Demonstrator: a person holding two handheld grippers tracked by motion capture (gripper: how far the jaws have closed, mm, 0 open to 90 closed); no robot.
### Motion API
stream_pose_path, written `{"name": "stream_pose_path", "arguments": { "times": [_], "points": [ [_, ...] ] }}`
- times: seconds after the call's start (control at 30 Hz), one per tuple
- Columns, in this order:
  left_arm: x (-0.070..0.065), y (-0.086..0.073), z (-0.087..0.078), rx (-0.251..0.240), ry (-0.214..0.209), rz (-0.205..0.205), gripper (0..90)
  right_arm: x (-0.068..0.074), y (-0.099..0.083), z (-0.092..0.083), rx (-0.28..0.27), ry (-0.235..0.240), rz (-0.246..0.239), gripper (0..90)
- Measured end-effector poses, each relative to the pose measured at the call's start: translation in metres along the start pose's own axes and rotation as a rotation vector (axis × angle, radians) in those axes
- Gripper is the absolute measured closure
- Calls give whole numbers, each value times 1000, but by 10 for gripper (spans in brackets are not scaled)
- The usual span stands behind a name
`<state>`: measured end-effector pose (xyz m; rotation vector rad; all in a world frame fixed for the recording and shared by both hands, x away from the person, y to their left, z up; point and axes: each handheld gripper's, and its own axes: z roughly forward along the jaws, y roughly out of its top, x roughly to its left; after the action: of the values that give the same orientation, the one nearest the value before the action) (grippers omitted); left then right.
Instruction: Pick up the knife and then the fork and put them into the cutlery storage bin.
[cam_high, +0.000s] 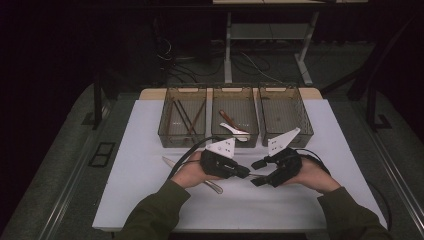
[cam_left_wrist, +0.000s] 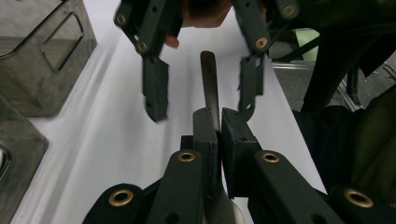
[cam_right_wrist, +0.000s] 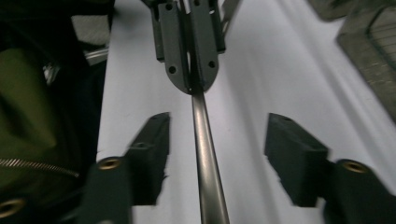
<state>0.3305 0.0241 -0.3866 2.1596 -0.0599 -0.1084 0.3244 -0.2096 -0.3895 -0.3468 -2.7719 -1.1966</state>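
A slim metal utensil handle (cam_left_wrist: 210, 79) sticks out from my left gripper (cam_left_wrist: 218, 116), whose jaws are shut on it just below the tip. A wider part of the utensil shows behind the jaws at the bottom of the left gripper view. The right gripper (cam_right_wrist: 218, 123) faces the left one, tip to tip, low over the white table. Its jaws stand open on either side of the handle (cam_right_wrist: 205, 154), with a clear gap to each pad. From above, the left gripper (cam_high: 245, 173) and the right gripper (cam_high: 255, 173) meet at the table's front centre.
Three clear bins stand in a row at the back: the left bin (cam_high: 165, 131) holds long brown sticks, the middle bin (cam_high: 217, 131) a white spoon and a brown piece, the right bin (cam_high: 302, 131) looks bare. A silver utensil (cam_high: 167, 161) lies partly under the left hand.
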Motion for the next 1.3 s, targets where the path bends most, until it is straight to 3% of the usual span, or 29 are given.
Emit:
{"name": "stream_pose_path", "arguments": {
  "times": [0.13, 0.23, 0.37, 0.57, 0.67, 0.7, 0.9, 1.3],
  "points": [
    [-2, 0, 1, 5, -3, -3, 843, -3, -2, 6, 29, 37, 0, 628],
    [-3, 0, 0, 7, 2, -7, 843, -3, -2, 10, 49, 63, -12, 789],
    [-2, 0, 1, 12, -1, -1, 840, -2, -1, 10, 55, 71, -44, 809],
    [-1, -3, 3, 9, 2, -23, 825, -2, -1, 12, 65, 68, -45, 865],
    [0, -5, 3, 5, 13, -40, 738, -2, -2, 14, 75, 65, -42, 865],
    [1, -5, 3, 1, 25, -37, 709, -3, -3, 14, 80, 64, -43, 865],
    [0, -14, -7, -32, 100, -123, 485, -5, -7, 15, 106, 17, -33, 864],
    [-11, -46, -48, -64, 301, -240, 331, -13, -20, 3, 112, -94, 28, 864]
  ]
}}
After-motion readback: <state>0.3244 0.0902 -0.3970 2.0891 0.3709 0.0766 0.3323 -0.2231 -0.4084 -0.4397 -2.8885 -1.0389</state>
